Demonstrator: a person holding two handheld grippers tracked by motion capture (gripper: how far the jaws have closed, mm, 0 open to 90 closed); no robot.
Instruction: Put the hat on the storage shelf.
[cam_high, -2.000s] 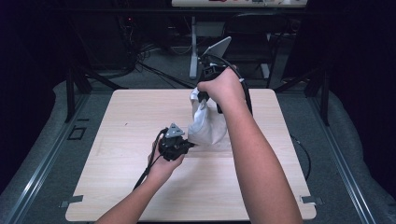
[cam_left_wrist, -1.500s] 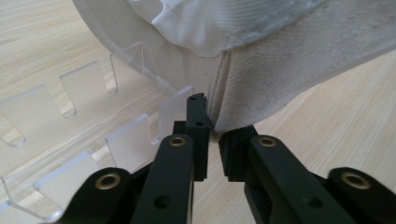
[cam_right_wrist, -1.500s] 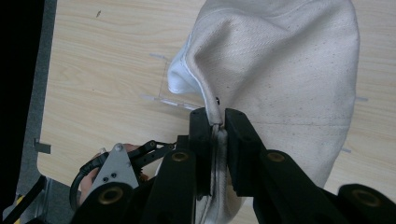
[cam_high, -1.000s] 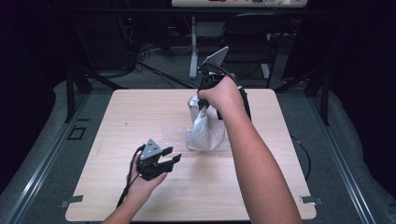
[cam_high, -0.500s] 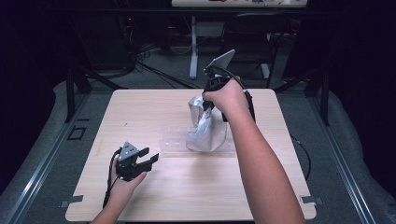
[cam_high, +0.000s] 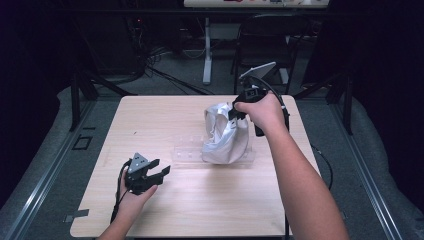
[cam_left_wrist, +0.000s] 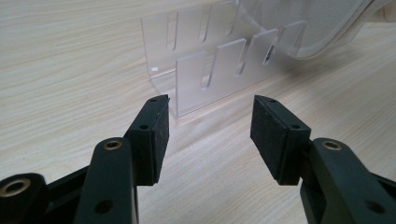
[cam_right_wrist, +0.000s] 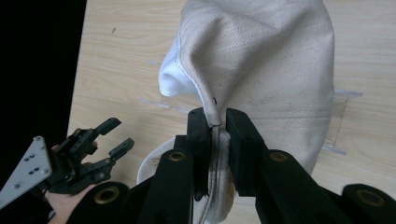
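A whitish cloth bag (cam_high: 224, 136) stands over the right end of a clear slotted acrylic rack (cam_high: 187, 152) in mid-table. My right gripper (cam_high: 233, 116) is shut on the bag's upper rim; the right gripper view has the seam pinched between the jaws of the right gripper (cam_right_wrist: 214, 125), with the bag (cam_right_wrist: 275, 56) hanging below. My left gripper (cam_high: 161, 168) rests open near the front left, apart from the rack. Ahead of the left gripper (cam_left_wrist: 209, 135) stand the rack (cam_left_wrist: 205, 70) and a pale curved rim (cam_left_wrist: 308, 32); nothing lies between its jaws.
The wooden table (cam_high: 165, 115) has bare surface to the left of and in front of the rack. A white rounded rim (cam_right_wrist: 152, 165) shows beneath the bag in the right gripper view. Dark floor, cables and stands surround the table.
My left gripper has drawn back from the bag, leftward and toward the table's front edge. The right gripper has kept its hold on the bag's rim and shifted slightly right.
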